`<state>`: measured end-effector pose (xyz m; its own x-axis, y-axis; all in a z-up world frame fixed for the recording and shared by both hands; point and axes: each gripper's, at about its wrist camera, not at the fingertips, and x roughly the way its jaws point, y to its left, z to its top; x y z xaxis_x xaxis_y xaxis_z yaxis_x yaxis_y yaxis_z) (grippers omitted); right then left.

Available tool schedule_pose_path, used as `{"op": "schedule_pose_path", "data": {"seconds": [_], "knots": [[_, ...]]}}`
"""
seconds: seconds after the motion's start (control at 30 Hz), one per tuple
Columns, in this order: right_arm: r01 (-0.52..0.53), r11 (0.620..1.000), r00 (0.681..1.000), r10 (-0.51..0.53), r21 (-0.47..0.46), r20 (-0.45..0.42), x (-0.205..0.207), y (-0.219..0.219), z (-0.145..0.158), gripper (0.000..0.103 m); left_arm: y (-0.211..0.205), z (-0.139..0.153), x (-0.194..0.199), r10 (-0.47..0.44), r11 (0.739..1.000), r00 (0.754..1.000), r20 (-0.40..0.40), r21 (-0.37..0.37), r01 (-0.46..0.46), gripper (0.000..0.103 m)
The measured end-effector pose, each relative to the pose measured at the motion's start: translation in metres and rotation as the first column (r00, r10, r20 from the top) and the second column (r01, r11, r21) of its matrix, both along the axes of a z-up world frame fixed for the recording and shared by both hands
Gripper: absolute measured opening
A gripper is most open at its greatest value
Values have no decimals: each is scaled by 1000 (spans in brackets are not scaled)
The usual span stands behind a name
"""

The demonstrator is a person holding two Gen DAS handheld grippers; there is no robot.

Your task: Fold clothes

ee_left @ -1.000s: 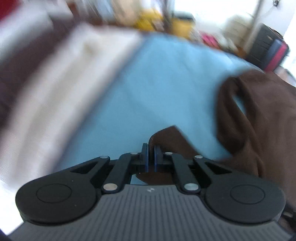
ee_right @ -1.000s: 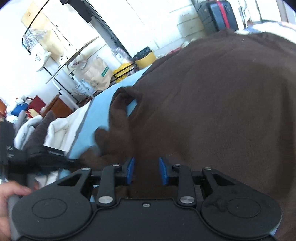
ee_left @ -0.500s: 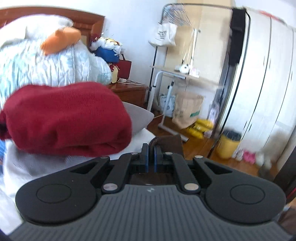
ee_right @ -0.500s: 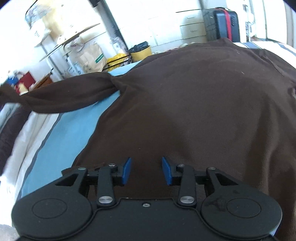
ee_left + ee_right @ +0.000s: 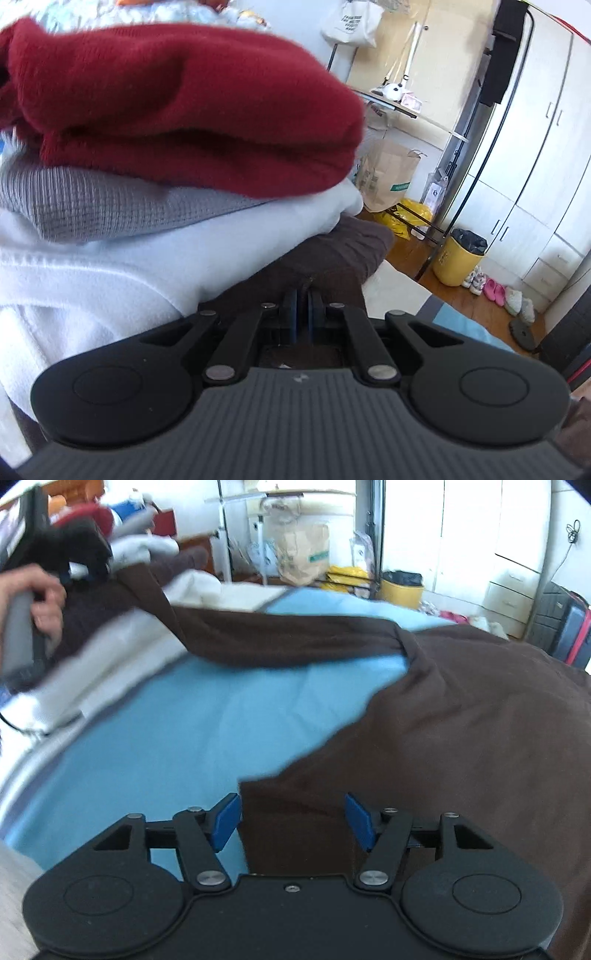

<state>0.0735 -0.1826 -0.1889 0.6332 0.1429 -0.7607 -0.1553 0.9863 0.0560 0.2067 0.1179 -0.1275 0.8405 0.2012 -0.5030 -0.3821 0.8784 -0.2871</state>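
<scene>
My left gripper (image 5: 303,308) pinches the brown shirt (image 5: 461,738), sleeve end mostly hidden. Right gripper (image 5: 291,821) opening over its hem. Four stacked garments, I think.

Yellow bin (image 5: 460,260) w/ black liner by white wardrobe (image 5: 546,155); paper bag (image 5: 388,173) nearby, pink slippers (image 5: 493,290) on wood floor.
</scene>
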Motion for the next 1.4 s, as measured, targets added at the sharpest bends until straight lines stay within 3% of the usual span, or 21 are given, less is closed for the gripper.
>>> {"op": "schedule_pose_path", "data": {"seconds": [0.03,0.07,0.1,0.13,0.2,0.23,0.3,0.33,0.47,0.6,0.7,0.77,0.83,0.9,1.07,1.17,1.27,1.37,1.4], "knots": [[1,1000,1000,-1,7,4,-3,-4,-3,60,-1,1,-2,20,1000,1000,10,-6,-20,5],[-2,1000,1000,1,16,27,-7,-7,-4,31,0,3,-4,23,1000,999,23,-9,-23,5],[-1,998,999,-1,56,36,-9,-12,-3,11,1,5,-5,23,1000,999,36,-11,-22,5],[24,994,998,-29,110,48,-12,-21,2,10,0,6,-6,23,1000,999,49,-4,-23,5],[85,982,990,-102,167,97,-26,-41,18,10,-1,6,-7,17,1000,998,56,1,-17,5],[105,983,983,-126,153,137,-40,-51,31,9,0,6,-7,14,1000,998,58,-5,-14,5],[156,987,970,-160,36,181,-67,-70,50,9,1,5,-7,10,1000,998,59,-22,-9,5],[182,983,968,-178,-5,178,-80,-83,56,9,2,4,-7,13,1000,998,57,-29,-12,5],[259,966,955,-258,15,149,-123,-131,64,9,-4,6,-8,18,1000,998,58,-22,-17,5],[332,942,937,-323,-47,133,-144,-149,62,8,-6,14,-20,-3,999,993,115,-34,7,5],[316,946,936,-324,75,138,-155,-157,61,8,0,26,-34,13,998,974,226,-69,3,5],[279,955,949,-290,100,125,-149,-152,56,8,3,33,-46,24,996,953,301,-85,2,5],[223,966,963,-239,128,125,-142,-140,52,8,1,36,-56,32,998,936,351,-67,-9,5],[164,962,977,-190,220,101,-135,-127,45,8,-1,35,-63,45,998,926,375,-49,-28,5],[26,906,997,-54,423,56,-115,-86,26,9,8,17,-47,55,997,967,247,-69,-39,5],[-21,904,999,2,427,45,-90,-54,13,9,6,5,-34,24,999,986,163,-50,-16,5],[-45,911,999,43,411,13,-74,-34,9,9,-8,4,-28,11,999,995,96,32,-15,7],[-67,922,997,72,381,1,-76,-25,13,19,-11,6,-26,31,998,999,26,60,-33,20],[-68,918,997,72,391,4,-81,-29,17,25,-11,7,-28,29,999,1000,6,45,-29,29]]}}
